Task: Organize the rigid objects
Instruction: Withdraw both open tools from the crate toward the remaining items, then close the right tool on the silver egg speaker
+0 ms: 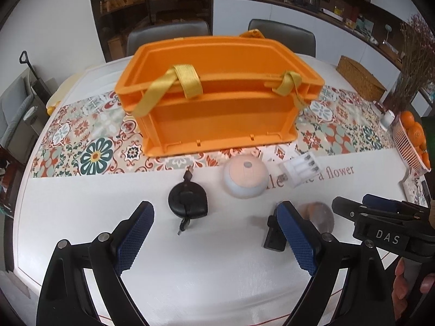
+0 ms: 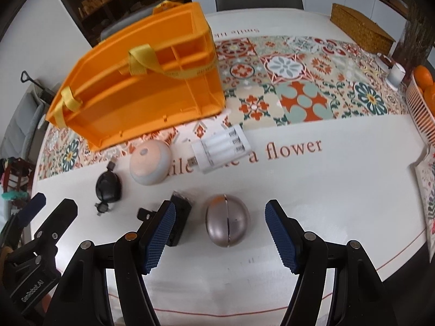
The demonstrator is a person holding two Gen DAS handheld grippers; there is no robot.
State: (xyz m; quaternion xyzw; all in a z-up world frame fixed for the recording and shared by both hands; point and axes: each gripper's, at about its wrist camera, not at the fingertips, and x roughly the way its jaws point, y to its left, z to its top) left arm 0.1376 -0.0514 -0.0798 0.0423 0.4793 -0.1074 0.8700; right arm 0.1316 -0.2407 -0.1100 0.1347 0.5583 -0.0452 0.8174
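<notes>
An orange plastic crate (image 1: 217, 97) (image 2: 141, 87) with yellow straps stands on the table. In front of it lie a black retractable cable reel (image 1: 188, 201) (image 2: 108, 188), a round peach-and-white device (image 1: 244, 175) (image 2: 150, 164), a white battery charger (image 1: 300, 169) (image 2: 220, 148), a small black box (image 1: 274, 235) (image 2: 178, 218) and a silver egg-shaped object (image 2: 227, 222) (image 1: 318, 214). My left gripper (image 1: 216, 240) is open and empty, just before the reel and black box. My right gripper (image 2: 220, 240) is open and empty, its fingers either side of the silver egg.
A wicker box (image 1: 360, 78) (image 2: 361, 31) sits at the far right. A pink basket of oranges (image 1: 413, 141) (image 2: 422, 100) and a white cup (image 2: 395, 74) stand at the right edge. Two chairs (image 1: 281, 34) are behind the table. A patterned runner (image 2: 299, 81) crosses it.
</notes>
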